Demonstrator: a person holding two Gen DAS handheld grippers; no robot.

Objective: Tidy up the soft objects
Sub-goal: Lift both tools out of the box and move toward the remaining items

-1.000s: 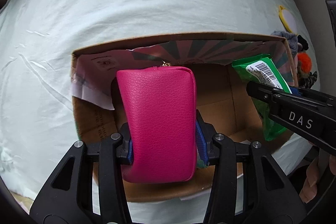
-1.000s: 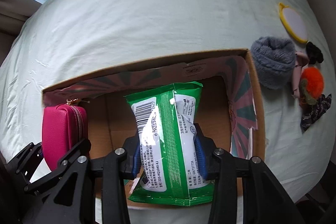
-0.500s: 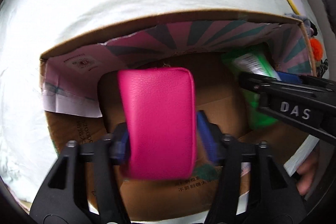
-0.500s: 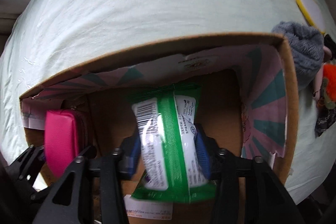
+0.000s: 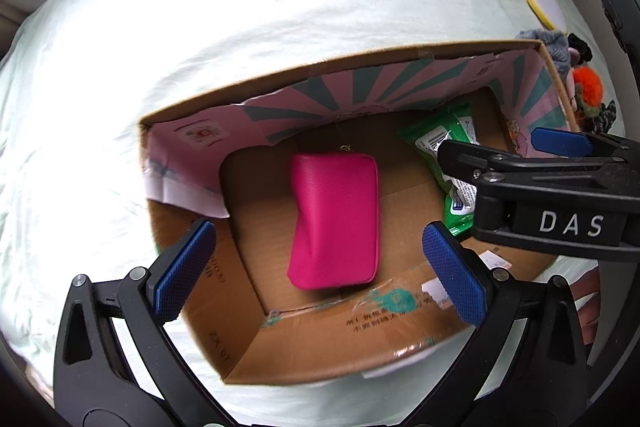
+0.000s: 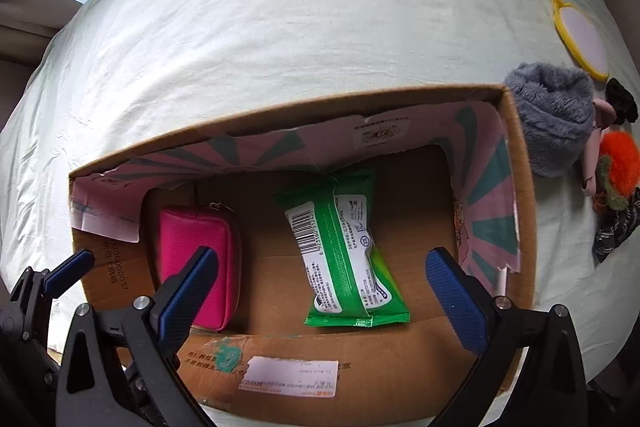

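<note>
Pouch, pink, lies on floor of cardboard box, long axis running toward far wall, zipper pull at far end. Left gripper spread wide above it, touching nothing. Green wipes pack lies beside, same lengthwise direction, slightly slanted. Right gripper jaws opening, clear of pack.

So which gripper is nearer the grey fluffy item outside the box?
Right. The right gripper hangs open over the wipes, toward the box side beside the grey fluffy item; the left gripper is over the pink pouch.
</note>
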